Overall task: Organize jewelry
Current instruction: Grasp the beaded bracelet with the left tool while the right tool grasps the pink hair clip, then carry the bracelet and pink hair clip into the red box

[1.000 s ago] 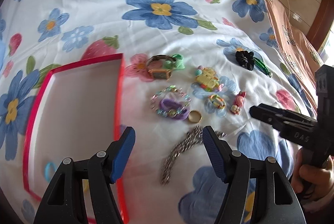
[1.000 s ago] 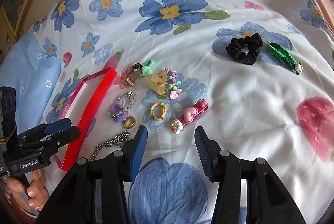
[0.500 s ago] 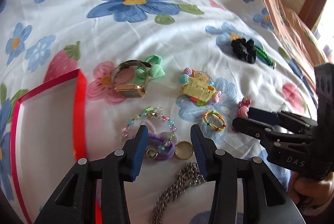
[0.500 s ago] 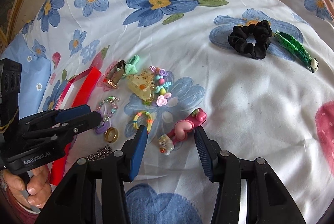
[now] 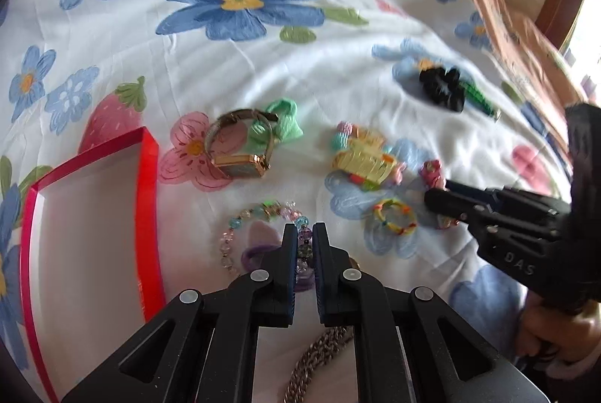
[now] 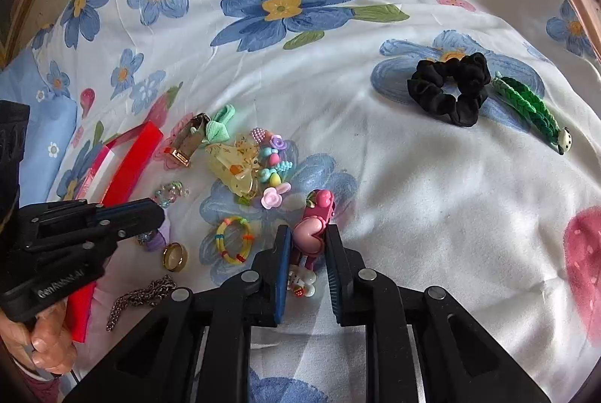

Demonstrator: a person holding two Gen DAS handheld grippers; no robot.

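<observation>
Jewelry lies on a floral bedsheet beside a red tray (image 5: 148,200). My left gripper (image 5: 304,234) is shut on the clear beaded bracelet (image 5: 263,209), which lies with a purple hair tie (image 5: 253,258). My right gripper (image 6: 308,237) is shut on the pink heart hair clip (image 6: 310,234), still on the sheet. Near them lie a gold watch (image 5: 240,147), a yellow claw clip (image 6: 236,170), a small rainbow band (image 6: 233,239), a gold ring (image 6: 174,256) and a metal chain (image 6: 139,297).
A black scrunchie (image 6: 449,89) and a green braided clip (image 6: 529,106) lie at the far right. A mint bow (image 5: 281,124) lies by the watch. A brown board (image 5: 499,12) edges the bed at the right. The red tray's white inside (image 5: 86,234) shows at the left.
Both grippers moved forward and down onto the jewelry and closed: the left on the beaded bracelet, the right on the pink heart clip.
</observation>
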